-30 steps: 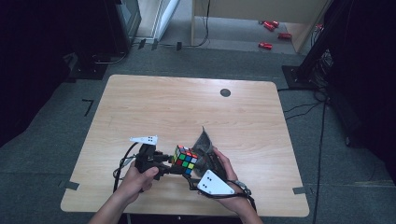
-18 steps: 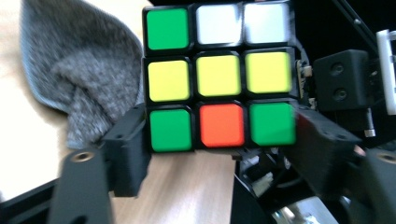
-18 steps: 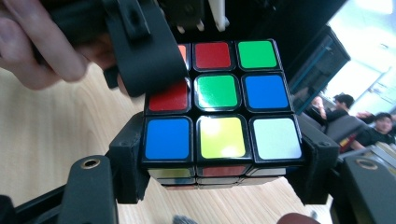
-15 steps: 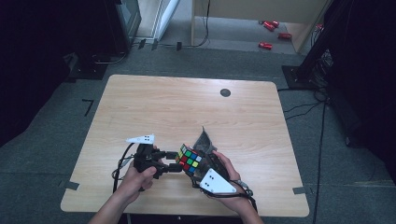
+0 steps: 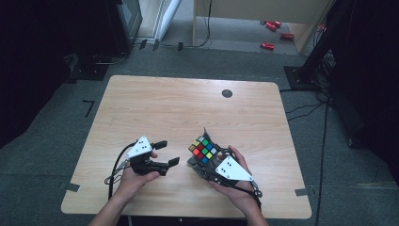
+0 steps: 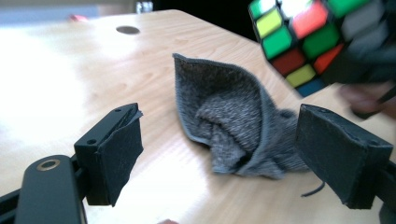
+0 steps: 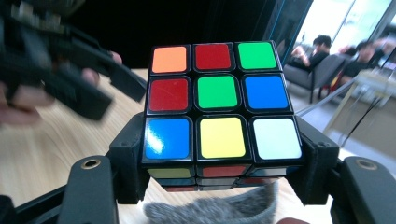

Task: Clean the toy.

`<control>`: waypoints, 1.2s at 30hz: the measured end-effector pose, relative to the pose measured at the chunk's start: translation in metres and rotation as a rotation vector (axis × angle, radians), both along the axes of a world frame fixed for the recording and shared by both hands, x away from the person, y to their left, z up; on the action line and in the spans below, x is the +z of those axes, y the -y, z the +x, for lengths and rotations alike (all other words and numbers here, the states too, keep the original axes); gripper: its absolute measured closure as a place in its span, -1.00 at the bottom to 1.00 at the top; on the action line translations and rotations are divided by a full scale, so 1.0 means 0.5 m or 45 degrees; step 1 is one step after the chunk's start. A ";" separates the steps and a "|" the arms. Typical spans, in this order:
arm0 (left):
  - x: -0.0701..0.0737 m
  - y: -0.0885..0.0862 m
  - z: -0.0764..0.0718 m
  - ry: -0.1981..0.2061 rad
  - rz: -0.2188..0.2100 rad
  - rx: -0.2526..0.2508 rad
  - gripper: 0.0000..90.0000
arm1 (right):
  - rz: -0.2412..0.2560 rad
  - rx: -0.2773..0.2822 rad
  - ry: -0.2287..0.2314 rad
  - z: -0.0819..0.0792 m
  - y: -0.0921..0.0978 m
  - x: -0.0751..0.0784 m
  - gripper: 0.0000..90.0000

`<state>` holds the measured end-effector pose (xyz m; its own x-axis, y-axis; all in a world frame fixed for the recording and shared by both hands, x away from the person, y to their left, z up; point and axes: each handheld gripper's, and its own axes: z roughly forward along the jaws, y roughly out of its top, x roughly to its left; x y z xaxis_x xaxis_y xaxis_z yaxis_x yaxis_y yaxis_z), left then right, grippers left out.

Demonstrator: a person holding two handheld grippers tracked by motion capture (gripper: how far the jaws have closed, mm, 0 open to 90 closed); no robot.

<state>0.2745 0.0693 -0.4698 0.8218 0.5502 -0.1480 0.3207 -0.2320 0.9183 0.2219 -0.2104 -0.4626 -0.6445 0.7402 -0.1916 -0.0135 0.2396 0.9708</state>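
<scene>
Clearly, the wooden surface (image 5: 155,108) was seen carrying a crumpled grey cloth (image 6: 233,126), taken here as the landmark. Just above the cloth, the colourful cube (image 5: 203,149) was held off the surface, clamped between the jaws of the right tongs (image 7: 219,163). Left of the cloth, the left tongs (image 5: 168,152) were spread apart and empty, aimed toward it, and judged the nearer for a grasp.

Left hand-held gripper (image 5: 168,152) jaws spread wide, right hand-held gripper (image 5: 203,160) jaws clamped, both low over table
</scene>
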 end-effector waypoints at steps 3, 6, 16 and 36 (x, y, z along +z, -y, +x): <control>-0.006 0.019 -0.014 0.095 0.085 0.007 -0.66 | 0.068 0.004 -0.085 -0.004 -0.005 0.015 -0.24; -0.013 0.034 -0.024 0.165 0.146 0.010 -0.66 | 0.115 -0.009 -0.158 -0.008 -0.014 0.025 -0.24; -0.018 0.063 -0.054 0.376 0.231 0.019 -0.67 | 0.302 -0.018 -0.401 -0.008 -0.026 0.037 -0.24; -0.016 0.081 -0.093 0.605 0.215 0.002 -0.45 | 0.325 -0.003 -0.565 -0.012 -0.061 0.026 -0.24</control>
<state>0.2280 0.0287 -0.4779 0.7759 0.5352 0.3338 -0.1236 -0.3900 0.9125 0.2158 -0.1799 -0.4495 -0.6211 0.7292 0.2872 0.4135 -0.0065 0.9105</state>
